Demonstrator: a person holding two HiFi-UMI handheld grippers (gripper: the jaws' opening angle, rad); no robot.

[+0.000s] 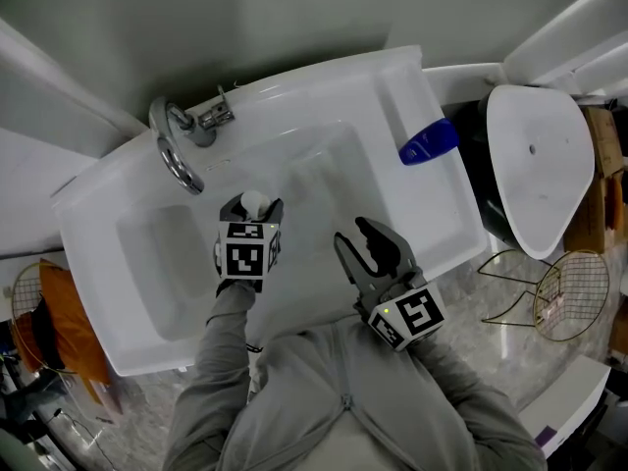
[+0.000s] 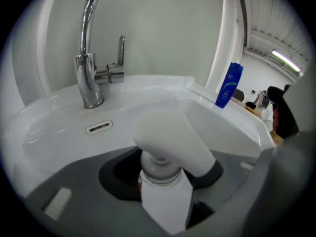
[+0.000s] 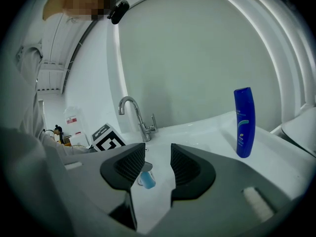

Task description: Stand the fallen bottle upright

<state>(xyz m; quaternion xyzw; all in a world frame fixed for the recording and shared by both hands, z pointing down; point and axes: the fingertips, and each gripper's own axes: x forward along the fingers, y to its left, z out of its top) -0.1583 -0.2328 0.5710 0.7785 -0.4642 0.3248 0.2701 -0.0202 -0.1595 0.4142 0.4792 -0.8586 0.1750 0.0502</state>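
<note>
- Pale stone-patterned floor lies nearest, below a white sink.
- The right gripper hangs over the sink's near rim, its jaws almost together and empty.
- The left gripper is clamped on a white bottle over the basin, left of centre, with the cap towards the tap.
- Farther back stands a chrome tap.
- On the far right ledge a blue bottle stands upright.
- A plain grey wall closes the room.
</note>
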